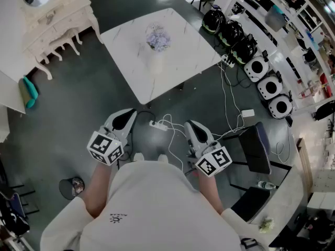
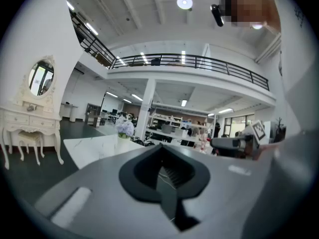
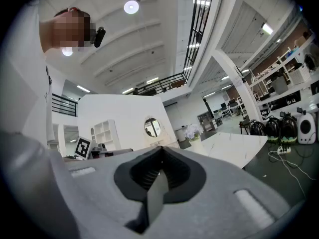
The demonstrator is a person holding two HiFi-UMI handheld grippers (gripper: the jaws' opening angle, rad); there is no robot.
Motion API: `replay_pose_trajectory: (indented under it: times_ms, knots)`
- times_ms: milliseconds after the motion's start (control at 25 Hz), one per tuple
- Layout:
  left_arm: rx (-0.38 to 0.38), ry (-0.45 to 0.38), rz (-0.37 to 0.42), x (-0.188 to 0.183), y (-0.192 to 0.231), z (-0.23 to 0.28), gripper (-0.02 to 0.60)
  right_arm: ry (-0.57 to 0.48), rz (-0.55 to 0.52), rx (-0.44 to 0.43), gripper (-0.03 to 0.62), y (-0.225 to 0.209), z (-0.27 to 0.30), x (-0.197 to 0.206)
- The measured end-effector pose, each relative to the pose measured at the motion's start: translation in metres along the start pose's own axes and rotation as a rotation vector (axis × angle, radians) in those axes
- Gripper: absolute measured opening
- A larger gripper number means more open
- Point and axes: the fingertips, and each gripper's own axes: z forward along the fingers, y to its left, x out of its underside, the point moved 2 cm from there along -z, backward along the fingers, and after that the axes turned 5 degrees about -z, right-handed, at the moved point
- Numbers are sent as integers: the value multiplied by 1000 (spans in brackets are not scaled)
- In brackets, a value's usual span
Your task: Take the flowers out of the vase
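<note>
Pale purple flowers (image 1: 157,37) stand in a white vase (image 1: 156,61) on a white marble table (image 1: 183,51) well ahead of me. Both grippers are held low near my body, far short of the table. My left gripper (image 1: 128,114) has its jaws together with nothing between them, and so does my right gripper (image 1: 191,125). Over the left gripper (image 2: 160,148), the left gripper view shows the flowers (image 2: 125,128) small and distant. The right gripper view looks past the right gripper (image 3: 160,151) to the flowers (image 3: 193,132) on the table (image 3: 234,148).
A white dressing table with an oval mirror (image 1: 47,14) stands at the far left. A power strip with white cables (image 1: 159,125) lies on the dark floor between me and the table. Round machines (image 1: 269,85) line the right side, and a black chair (image 1: 259,148) stands close on my right.
</note>
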Motion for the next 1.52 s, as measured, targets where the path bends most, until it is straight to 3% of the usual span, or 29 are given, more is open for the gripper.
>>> replay_pose_trajectory:
  times_ms: [880, 1520]
  knots:
    - [-28, -31, 8, -11, -2, 8, -12, 6, -50, -49, 0, -7, 9, -9]
    - [-102, -41, 6, -5, -18, 22, -12, 21, 16, -99, 0, -29, -9, -5]
